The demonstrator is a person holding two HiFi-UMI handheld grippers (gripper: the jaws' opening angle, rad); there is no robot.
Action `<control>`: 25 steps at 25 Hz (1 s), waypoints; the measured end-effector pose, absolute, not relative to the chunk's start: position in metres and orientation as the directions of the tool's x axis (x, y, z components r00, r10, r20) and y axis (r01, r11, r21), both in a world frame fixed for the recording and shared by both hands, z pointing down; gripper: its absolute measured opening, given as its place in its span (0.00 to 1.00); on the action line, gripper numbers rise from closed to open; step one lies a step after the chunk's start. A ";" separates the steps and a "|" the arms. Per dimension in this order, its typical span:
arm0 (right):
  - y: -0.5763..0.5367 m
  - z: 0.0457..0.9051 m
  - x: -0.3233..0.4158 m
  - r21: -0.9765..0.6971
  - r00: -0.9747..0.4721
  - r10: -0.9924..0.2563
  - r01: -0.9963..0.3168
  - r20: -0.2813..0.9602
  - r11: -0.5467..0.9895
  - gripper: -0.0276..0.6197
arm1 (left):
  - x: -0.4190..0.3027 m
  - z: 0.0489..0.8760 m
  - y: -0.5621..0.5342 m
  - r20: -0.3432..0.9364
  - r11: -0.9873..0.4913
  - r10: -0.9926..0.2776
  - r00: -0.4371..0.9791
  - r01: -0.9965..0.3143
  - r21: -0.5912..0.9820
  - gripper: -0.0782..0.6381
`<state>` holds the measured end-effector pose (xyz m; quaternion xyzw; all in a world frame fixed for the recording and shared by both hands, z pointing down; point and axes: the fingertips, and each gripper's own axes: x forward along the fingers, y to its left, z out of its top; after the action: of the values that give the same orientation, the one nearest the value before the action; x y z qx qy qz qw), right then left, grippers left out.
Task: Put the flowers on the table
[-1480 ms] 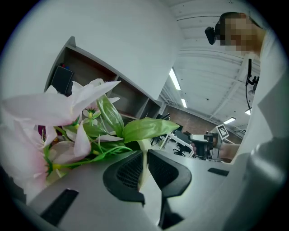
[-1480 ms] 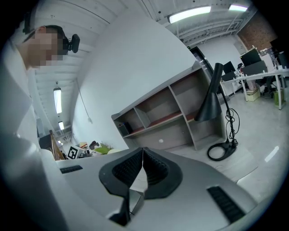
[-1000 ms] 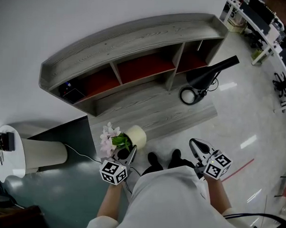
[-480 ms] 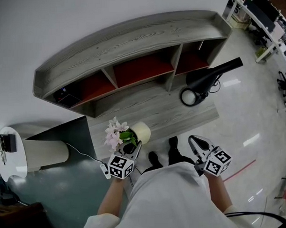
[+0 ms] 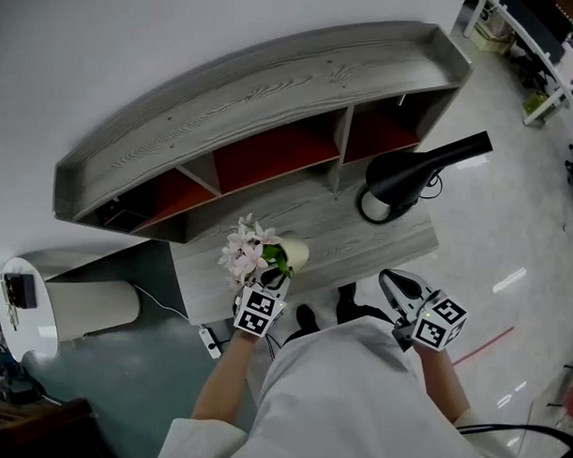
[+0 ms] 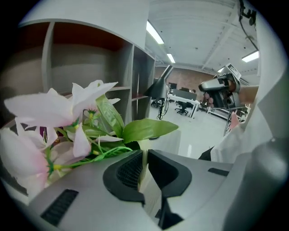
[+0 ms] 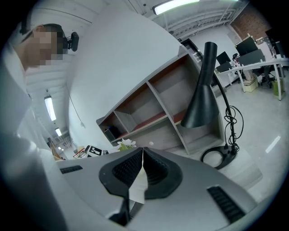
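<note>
Pink and white flowers [image 5: 246, 251] with green leaves stand in a cream pot [image 5: 296, 251]. My left gripper [image 5: 277, 280] is shut on the near rim of that pot and holds it over the front part of the grey wooden table [image 5: 380, 238]; whether the pot touches the wood I cannot tell. In the left gripper view the petals [image 6: 49, 113] and leaves fill the left side, and the pot rim [image 6: 159, 139] sits between the shut jaws of the left gripper [image 6: 145, 157]. My right gripper [image 5: 391, 280] is shut and empty, to the right of the body.
A black desk lamp [image 5: 412, 170] stands on the table's right end, its cord coiled at the base. Behind the tabletop is a shelf unit with red-backed compartments [image 5: 270, 152]. A round white side table [image 5: 26, 308] stands at far left. The lamp [image 7: 204, 97] looms ahead in the right gripper view.
My left gripper has carried the flower pot forward and right, from beside the table's front edge to over its surface. The right gripper has barely moved.
</note>
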<state>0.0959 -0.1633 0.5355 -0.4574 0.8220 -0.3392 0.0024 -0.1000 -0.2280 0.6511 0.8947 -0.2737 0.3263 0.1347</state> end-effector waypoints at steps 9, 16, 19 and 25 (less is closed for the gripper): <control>-0.200 0.545 0.130 -0.584 -0.617 -0.726 -0.723 0.304 0.369 0.07 | -0.056 0.690 -0.286 0.756 -0.865 -0.361 0.546 -0.499 -0.053 0.18; -0.216 0.553 0.157 -0.599 -0.629 -0.707 -0.714 0.322 0.363 0.07 | -0.023 0.736 -0.325 0.837 -0.913 -0.308 0.451 -0.389 -0.126 0.18; -0.220 0.556 0.167 -0.607 -0.631 -0.703 -0.711 0.329 0.354 0.07 | -0.011 0.754 -0.340 0.863 -0.927 -0.287 0.415 -0.347 -0.142 0.18; -0.224 0.565 0.189 -0.619 -0.620 -0.702 -0.716 0.351 0.323 0.07 | 0.011 0.793 -0.365 0.904 -0.948 -0.266 0.335 -0.258 -0.183 0.18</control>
<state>0.1892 -0.2237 0.5654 -0.4360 0.8133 -0.3852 -0.0091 0.0106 -0.3652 0.7926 0.8169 -0.1604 0.5540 -0.0035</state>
